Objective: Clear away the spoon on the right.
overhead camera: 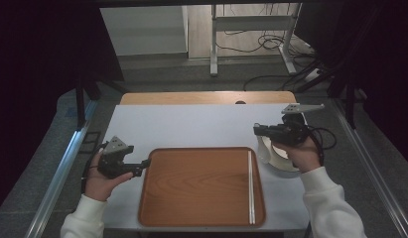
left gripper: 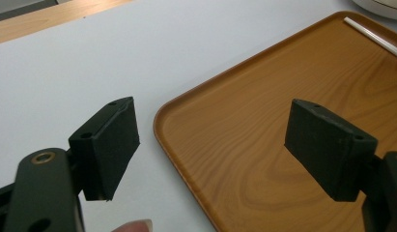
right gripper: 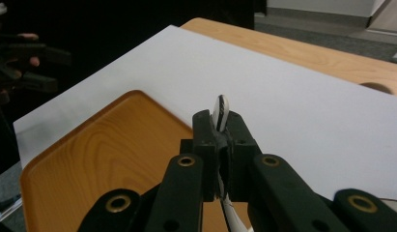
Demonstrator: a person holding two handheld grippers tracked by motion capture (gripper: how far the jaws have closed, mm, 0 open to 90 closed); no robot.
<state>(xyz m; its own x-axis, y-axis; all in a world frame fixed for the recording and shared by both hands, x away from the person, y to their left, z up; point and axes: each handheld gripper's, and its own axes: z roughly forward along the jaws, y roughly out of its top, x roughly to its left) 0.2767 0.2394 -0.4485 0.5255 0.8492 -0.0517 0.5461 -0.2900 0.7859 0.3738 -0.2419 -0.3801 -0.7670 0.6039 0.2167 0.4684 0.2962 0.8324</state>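
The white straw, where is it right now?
In the high view the white straw lies inside the wooden tray, along its right rim, just left of the white plate.

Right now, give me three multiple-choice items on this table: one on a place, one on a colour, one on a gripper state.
1. Where does the thin white stick lie?
A. In the tray, along its right side
B. On the white sheet, left of the tray
C. Between the left gripper's jaws

2. What colour is the tray?
A. Blue
B. Wood-grain brown
C. White

3. How do the right gripper's jaws stand?
A. Wide open, nothing between them
B. Shut on the stick
C. Shut on the white dish's rim

Answers:
1. A: the thin white stick runs front to back just inside the right rim of the tray.
2. B: both gripper views show orange-brown wood grain.
3. C: the right gripper has its jaws pressed on the thin rim of the white dish.
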